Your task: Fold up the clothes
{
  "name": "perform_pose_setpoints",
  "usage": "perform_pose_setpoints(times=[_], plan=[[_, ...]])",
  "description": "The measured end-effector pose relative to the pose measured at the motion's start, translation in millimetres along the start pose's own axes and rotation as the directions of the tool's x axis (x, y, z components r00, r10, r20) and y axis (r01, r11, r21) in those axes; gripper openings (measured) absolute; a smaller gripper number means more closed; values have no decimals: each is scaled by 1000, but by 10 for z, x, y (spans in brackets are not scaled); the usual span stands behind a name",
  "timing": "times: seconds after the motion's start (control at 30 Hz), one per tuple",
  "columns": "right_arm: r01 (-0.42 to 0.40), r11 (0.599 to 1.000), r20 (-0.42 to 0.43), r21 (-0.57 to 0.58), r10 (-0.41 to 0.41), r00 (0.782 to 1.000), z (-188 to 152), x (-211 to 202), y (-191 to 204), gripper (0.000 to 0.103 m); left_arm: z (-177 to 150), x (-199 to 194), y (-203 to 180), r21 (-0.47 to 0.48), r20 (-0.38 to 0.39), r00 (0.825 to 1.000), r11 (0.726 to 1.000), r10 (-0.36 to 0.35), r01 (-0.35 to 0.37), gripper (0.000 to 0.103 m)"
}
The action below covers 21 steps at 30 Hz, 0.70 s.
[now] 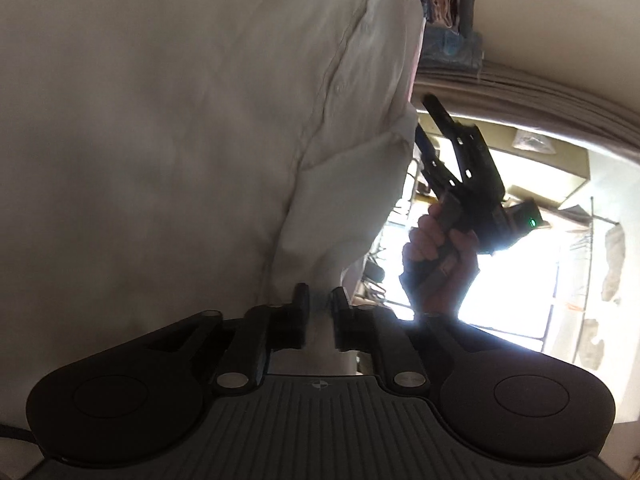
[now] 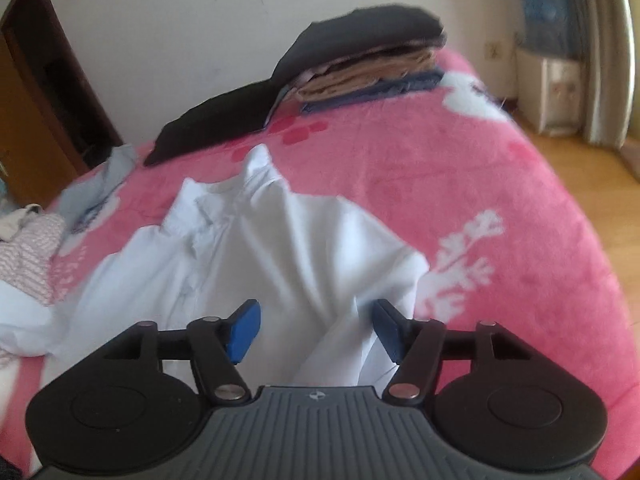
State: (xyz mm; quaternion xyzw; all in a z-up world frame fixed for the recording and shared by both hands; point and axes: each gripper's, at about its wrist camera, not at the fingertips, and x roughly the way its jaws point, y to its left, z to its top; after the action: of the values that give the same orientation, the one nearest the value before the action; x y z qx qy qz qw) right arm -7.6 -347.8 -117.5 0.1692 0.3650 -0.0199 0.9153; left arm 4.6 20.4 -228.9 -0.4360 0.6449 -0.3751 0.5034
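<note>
Stack (image 2: 372, 60) folded at far edge of bed (image 2: 520, 200). Shirt (image 2: 280, 240) unfolded, rumpled. Left gripper (image 1: 320, 312) narrow, cloth between, pinch uncertain; right gripper (image 2: 316, 328) released above shirt.

A bedroom in a home: below my claw spreads a bed under a pink floral blanket (image 2: 500, 168), a stack of folded clothes (image 2: 368, 64) against the pale wall (image 2: 180, 32). Wood flooring (image 2: 592, 172), curtains (image 2: 608, 52) and a dark wooden doorway (image 2: 36, 92) frame the room.
</note>
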Motion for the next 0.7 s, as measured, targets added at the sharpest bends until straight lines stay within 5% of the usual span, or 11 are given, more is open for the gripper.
perform_pose_setpoints(times=[0.2, 0.37, 0.47, 0.57, 0.7], plan=[[-99, 980, 83, 172, 86, 993, -83, -503, -224, 66, 20, -112, 31, -32, 54, 997, 998, -58, 60, 15], [-144, 950, -27, 277, 158, 987, -354, -778, -269, 65, 27, -293, -128, 39, 135, 990, 999, -35, 30, 19], [-182, 914, -135, 362, 244, 960, -612, -843, -270, 65, -23, -261, -320, 119, 147, 989, 993, 0, -17, 25], [-228, 885, -245, 405, 346, 906, -890, -880, -196, 65, -108, -270, -334, 156, 151, 988, 986, 31, -55, 30], [-279, 898, -323, 341, 391, 862, -1138, -962, 62, 67, -168, -329, -279, 197, 167, 981, 972, 96, -128, 32]])
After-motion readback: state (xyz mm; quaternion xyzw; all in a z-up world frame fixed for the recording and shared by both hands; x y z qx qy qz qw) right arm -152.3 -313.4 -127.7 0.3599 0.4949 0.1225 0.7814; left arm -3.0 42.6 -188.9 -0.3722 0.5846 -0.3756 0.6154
